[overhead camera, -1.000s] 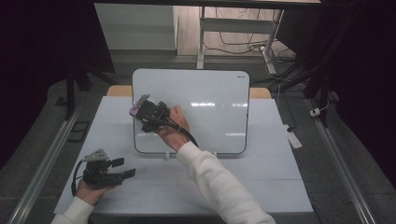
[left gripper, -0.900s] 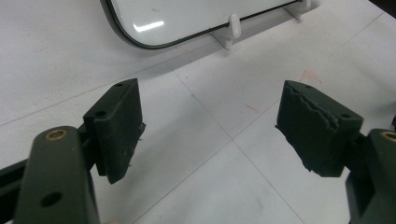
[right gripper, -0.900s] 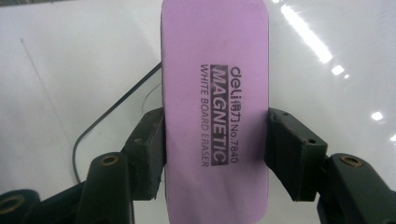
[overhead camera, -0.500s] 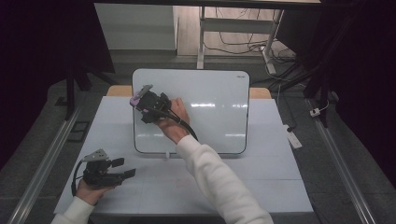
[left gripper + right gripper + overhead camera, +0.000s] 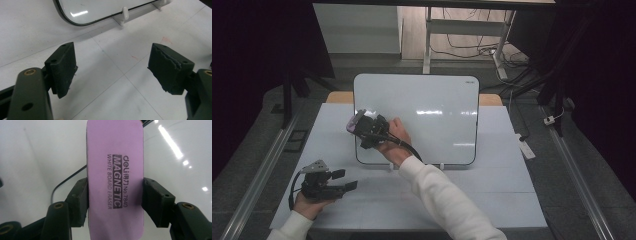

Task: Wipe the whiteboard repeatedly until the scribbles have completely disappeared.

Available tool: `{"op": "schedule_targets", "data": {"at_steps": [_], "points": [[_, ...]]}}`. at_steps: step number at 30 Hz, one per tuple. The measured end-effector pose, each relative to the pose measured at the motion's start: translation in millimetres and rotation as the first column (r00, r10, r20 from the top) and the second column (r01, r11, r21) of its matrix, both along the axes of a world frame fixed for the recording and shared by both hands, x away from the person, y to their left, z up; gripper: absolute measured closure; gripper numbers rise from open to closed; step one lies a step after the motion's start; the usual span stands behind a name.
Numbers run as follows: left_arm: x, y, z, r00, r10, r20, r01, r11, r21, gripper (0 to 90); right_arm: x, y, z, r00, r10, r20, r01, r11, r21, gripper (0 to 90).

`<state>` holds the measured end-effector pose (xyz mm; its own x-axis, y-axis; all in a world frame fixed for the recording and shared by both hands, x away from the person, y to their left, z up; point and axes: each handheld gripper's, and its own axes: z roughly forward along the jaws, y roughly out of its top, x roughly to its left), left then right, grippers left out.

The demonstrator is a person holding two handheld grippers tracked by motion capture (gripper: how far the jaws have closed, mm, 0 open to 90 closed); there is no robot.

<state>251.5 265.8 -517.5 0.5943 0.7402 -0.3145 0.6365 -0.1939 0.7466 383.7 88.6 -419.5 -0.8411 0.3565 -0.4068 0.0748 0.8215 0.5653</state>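
**Eraser pinched at the whiteboard's left edge**

From my station, the high view shows my right gripper (image 5: 361,131) left of centre in the frame, held against the left edge of the whiteboard (image 5: 432,115), which stands propped on small white clips near the middle of the desk (image 5: 492,200). In the right gripper view the fingers (image 5: 80,200) are pinching a purple whiteboard eraser (image 5: 115,180) by its two long sides — it runs up the centre of that frame, and I can read "deli MAGNETIC WHITE BOARD ERASER No.7840" printed along it. Behind it lies the glossy white board surface with ceiling lights reflected at the upper right. In the high view the eraser (image 5: 352,123) shows as a small purple patch at the gripper's upper-left tip.

My left gripper (image 5: 328,183) sits low in the lower left of the high view, held in the hand (image 5: 307,204) over the bare desk, well apart from the board. Its own view shows the fingers (image 5: 63,66) spread wide with nothing between them — just white desk below, with the board's rounded lower corner and a clip (image 5: 124,15) at the top of that frame.
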Motion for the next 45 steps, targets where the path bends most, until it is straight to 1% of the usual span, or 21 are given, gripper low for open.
{"op": "schedule_targets", "data": {"at_steps": [2,5,6,9,11,13,16,18,20,21,25,30,31,33,34,35,37,39,40,42,45], "points": [[-0.1,0.0,0.1,1.0000,0.002,0.000,-0.002,1.0000,-0.001,23.7,-5.1,-0.8,-6.2,0.9999,0.009,-0.009,-0.010,0.9999,-0.014,40.5],[0.1,-0.2,0.0,1.0000,0.001,0.002,-0.001,1.0000,0.001,23.7,-12.4,-1.4,-16.4,0.9983,0.018,-0.055,-0.020,0.9992,-0.034,40.5],[0.0,-0.4,0.0,1.0000,0.001,0.002,-0.001,1.0000,0.002,23.7,-15.1,-1.6,-20.3,0.9977,0.023,-0.063,-0.026,0.9987,-0.043,40.5],[0.0,-0.6,0.1,1.0000,0.000,0.002,0.000,1.0000,0.001,23.7,-23.2,-2.2,-29.9,0.9962,0.032,-0.081,-0.037,0.9969,-0.069,40.5],[0.0,-0.7,0.1,1.0000,0.000,0.002,0.000,1.0000,0.002,23.7,-27.5,-3.1,-35.5,0.9957,0.039,-0.084,-0.046,0.9956,-0.082,40.5],[0.1,-1.0,0.0,1.0000,-0.002,0.002,0.002,1.0000,0.004,23.7,-30.3,-4.1,-38.6,0.9956,0.044,-0.083,-0.052,0.9943,-0.093,40.6],[-0.3,-1.0,0.2,1.0000,0.001,0.003,-0.001,1.0000,0.003,23.7,-28.6,-5.0,-37.8,0.9944,0.040,-0.098,-0.048,0.9958,-0.078,40.5],[-0.2,-0.7,0.2,1.0000,0.002,0.003,-0.002,1.0000,0.002,23.7,-25.5,-5.5,-35.3,0.9933,0.037,-0.109,-0.045,0.9968,-0.066,40.6],[0.1,-0.5,0.0,1.0000,0.001,0.001,-0.001,1.0000,0.002,23.7,-21.7,-5.9,-30.0,0.9950,0.024,-0.097,-0.029,0.9985,-0.046,40.6],[0.2,-0.6,0.0,1.0000,0.000,0.001,0.000,1.0000,0.003,23.7,-18.9,-6.4,-26.2,0.9961,0.014,-0.087,-0.017,0.9994,-0.029,40.5],[-0.1,-0.4,0.1,1.0000,0.002,0.001,-0.002,1.0000,0.002,23.7,-3.1,-8.3,-7.2,0.9969,-0.024,-0.075,0.026,0.9990,0.035,40.5],[0.0,-0.8,-0.1,1.0000,0.000,0.001,0.000,1.0000,0.003,23.7,16.2,-10.1,17.1,0.9955,-0.079,-0.054,0.083,0.9922,0.093,40.5],[0.1,-0.6,-0.1,1.0000,0.000,0.001,0.000,1.0000,0.004,23.7,19.9,-10.6,21.5,0.9951,-0.088,-0.044,0.093,0.9901,0.106,40.5],[0.0,-0.4,0.0,1.0000,0.003,0.002,-0.003,1.0000,0.002,23.7,25.6,-10.8,27.5,0.9942,-0.098,-0.045,0.104,0.9849,0.138,40.5],[0.0,-0.3,-0.1,1.0000,0.003,0.001,-0.003,1.0000,0.000,23.7,26.7,-10.3,28.8,0.9937,-0.103,-0.046,0.108,0.9858,0.129,40.5],[0.0,-0.3,-0.1,1.0000,0.002,0.000,-0.002,1.0000,-0.001,23.7,25.5,-9.0,27.4,0.9941,-0.103,-0.037,0.106,0.9860,0.129,40.5],[0.0,-0.1,-0.1,1.0000,0.002,0.001,-0.002,1.0000,0.000,23.7,17.7,-5.5,22.4,0.9952,-0.098,-0.001,0.097,0.9901,0.101,40.5],[0.1,0.0,-0.1,1.0000,0.003,0.000,-0.003,1.0000,-0.001,23.7,9.4,-3.0,11.8,0.9974,-0.067,-0.025,0.069,0.9959,0.058,40.6],[0.0,0.0,0.0,1.0000,0.002,0.000,-0.002,1.0000,0.001,23.7,4.1,-1.9,4.3,0.9986,-0.049,-0.023,0.049,0.9984,0.028,40.6],[-0.1,-0.2,0.0,1.0000,0.002,0.001,-0.002,1.0000,0.004,23.7,-8.1,-0.2,-9.9,0.9991,-0.017,-0.040,0.017,0.9997,-0.019,40.7],[-0.4,-1.2,0.0,1.0000,0.002,0.001,-0.002,1.0000,0.006,23.7,-19.8,-0.9,-28.0,0.9939,0.014,-0.110,-0.020,0.9982,-0.056,40.7]]}}
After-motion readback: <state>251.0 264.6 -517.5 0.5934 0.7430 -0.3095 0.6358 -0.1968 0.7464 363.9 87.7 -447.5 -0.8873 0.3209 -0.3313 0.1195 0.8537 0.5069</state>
